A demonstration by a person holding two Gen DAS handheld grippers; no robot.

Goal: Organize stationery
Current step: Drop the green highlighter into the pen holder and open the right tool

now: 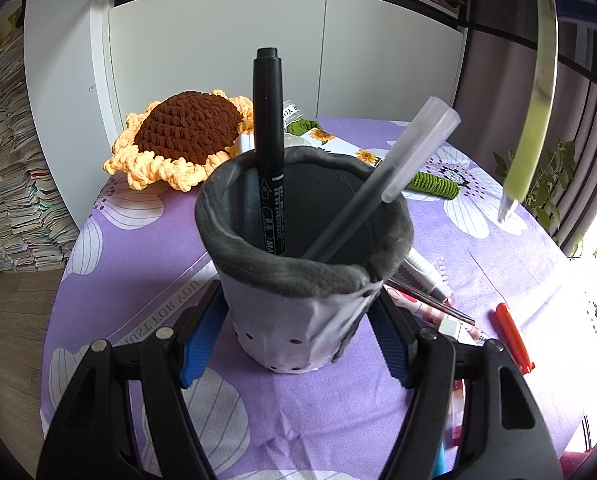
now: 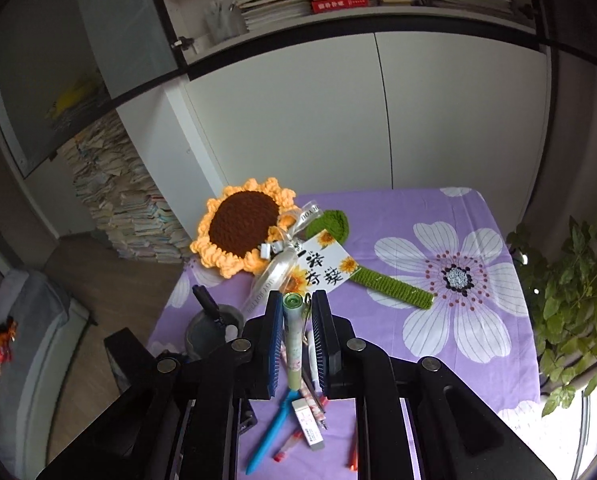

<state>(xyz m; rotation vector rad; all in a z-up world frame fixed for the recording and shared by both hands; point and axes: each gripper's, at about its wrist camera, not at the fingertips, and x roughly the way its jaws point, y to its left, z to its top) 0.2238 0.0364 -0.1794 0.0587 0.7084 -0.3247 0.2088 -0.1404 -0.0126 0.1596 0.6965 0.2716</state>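
The left gripper (image 1: 294, 340) is clamped on the pen holder (image 1: 302, 256), its blue pads pressing either side of the pale lilac base. That holder is a soft fabric cup with a thick grey rolled rim, standing upright on the purple flowered surface (image 1: 290, 416). Inside it, a black marker (image 1: 269, 152) stands nearly straight, and a grey pen with a frosted clear cap (image 1: 382, 178) leans out to the right.

Up on the right, the right gripper (image 2: 298, 340) is closed on a pale green pen (image 2: 293, 340), held upright between its pads and lifted clear of the surface. From the left view that same pen hangs high at the right edge, well apart from the holder.

Below it lies loose stationery: a blue pen (image 2: 268, 436), a white eraser (image 2: 308, 424), a red pen (image 1: 512, 338), with more pens bunched against the holder's right side.

Behind the holder, a crocheted sunflower (image 1: 182, 136) rests at the surface's far left corner, its head overhanging the edge. The wide flower print to the right is bare, open room. A leafy plant (image 2: 578, 312) crowds the right edge.
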